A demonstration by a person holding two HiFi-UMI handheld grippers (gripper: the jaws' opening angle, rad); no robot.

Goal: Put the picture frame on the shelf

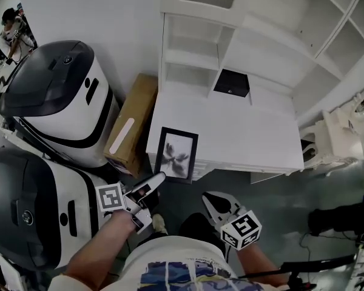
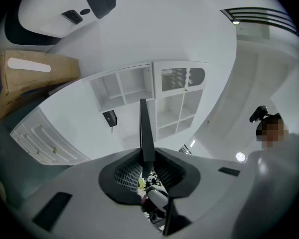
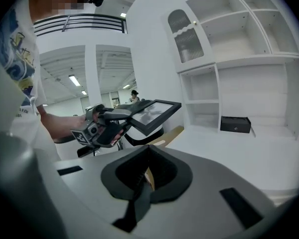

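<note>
A black picture frame [image 1: 176, 154] with a dark flower print hangs over the front left corner of the white desk [image 1: 249, 135]. My left gripper [image 1: 158, 179] is shut on its lower edge. In the left gripper view the frame [image 2: 146, 128] shows edge-on, standing up from between the jaws. The right gripper view catches the frame [image 3: 152, 112] tilted flat in the left gripper [image 3: 114, 118]. My right gripper [image 1: 220, 204] hangs low in front of the desk, shut with nothing in it. The white shelf unit [image 1: 194, 47] stands at the desk's back.
A small black box [image 1: 232, 83] sits at the back of the desk. A cardboard box [image 1: 132, 123] leans between the desk and two white-and-dark rounded machines [image 1: 60, 96] on the left. White furniture [image 1: 327, 138] and cables lie to the right.
</note>
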